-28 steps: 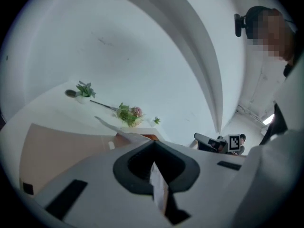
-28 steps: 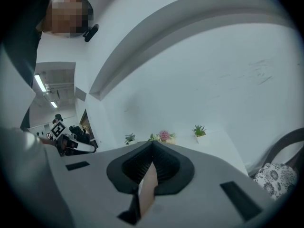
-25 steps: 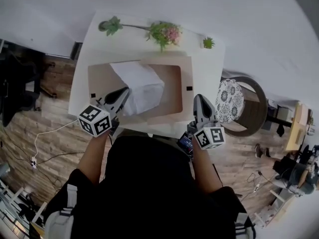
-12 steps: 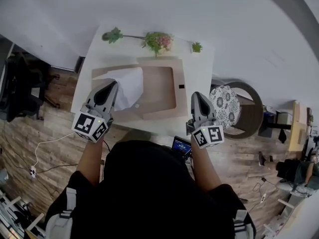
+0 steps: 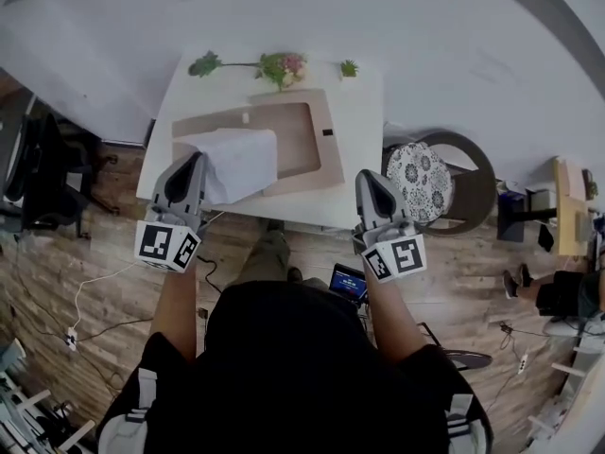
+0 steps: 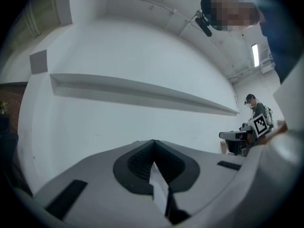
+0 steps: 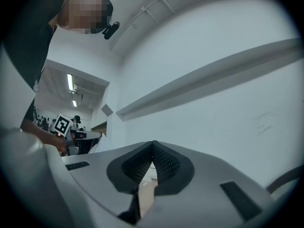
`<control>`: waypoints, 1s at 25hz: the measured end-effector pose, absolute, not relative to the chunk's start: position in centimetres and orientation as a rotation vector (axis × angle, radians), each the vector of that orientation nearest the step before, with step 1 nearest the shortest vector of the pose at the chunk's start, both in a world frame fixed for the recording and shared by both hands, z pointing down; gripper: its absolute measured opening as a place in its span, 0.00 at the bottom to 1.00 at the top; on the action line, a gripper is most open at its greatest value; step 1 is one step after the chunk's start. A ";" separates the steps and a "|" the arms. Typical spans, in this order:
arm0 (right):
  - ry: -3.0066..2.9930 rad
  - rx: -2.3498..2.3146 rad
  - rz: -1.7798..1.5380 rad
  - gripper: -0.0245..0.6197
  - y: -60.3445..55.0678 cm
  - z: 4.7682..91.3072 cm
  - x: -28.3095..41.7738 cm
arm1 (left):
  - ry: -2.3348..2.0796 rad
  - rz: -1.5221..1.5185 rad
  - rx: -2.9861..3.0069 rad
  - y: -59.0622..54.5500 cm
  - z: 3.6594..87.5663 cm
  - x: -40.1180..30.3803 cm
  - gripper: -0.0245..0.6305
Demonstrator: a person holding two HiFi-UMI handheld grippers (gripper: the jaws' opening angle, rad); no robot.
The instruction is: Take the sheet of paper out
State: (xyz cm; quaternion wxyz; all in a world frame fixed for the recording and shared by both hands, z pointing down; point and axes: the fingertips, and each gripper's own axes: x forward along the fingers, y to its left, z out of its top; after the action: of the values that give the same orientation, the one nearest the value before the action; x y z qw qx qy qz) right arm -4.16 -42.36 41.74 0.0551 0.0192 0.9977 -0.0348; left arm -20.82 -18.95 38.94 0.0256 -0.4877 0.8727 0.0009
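Head view showed my left gripper (image 5: pixel 195 159) clamped on the sheet of paper (image 5: pixel 241 159), which hid the box's (image 5: pixel 307 140) left part. My right gripper (image 5: pixel 371 178) was closed, jaws together.

Your white table (image 5: pixel 361 164) stood on the wood floor (image 5: pixel 95 282). A shallow cardboard box (image 5: pixel 301 140) lay on it. A leafy sprig (image 5: pixel 203 64), a flower bunch (image 5: pixel 281 67) and a small plant (image 5: pixel 349 68) sat along its far edge.
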 end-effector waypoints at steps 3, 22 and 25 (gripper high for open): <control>3.019 0.047 -0.072 0.06 -41.3 41.4 -1.3 | 2.690 -0.018 -1.490 -17.6 38.3 -18.0 0.04; 3.039 -0.119 -0.038 0.06 -29.6 41.2 9.9 | 2.666 0.077 -1.515 -3.7 38.1 -7.8 0.04; 3.056 -0.150 -0.056 0.06 -26.1 42.0 11.3 | 2.651 0.094 -1.550 -0.8 38.8 -6.3 0.04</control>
State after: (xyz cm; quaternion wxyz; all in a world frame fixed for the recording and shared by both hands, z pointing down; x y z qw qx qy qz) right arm 11.33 -26.06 42.03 0.0408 -0.0490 0.9978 -0.0184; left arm -6.32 -0.81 38.82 0.0346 -0.5042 0.8623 0.0306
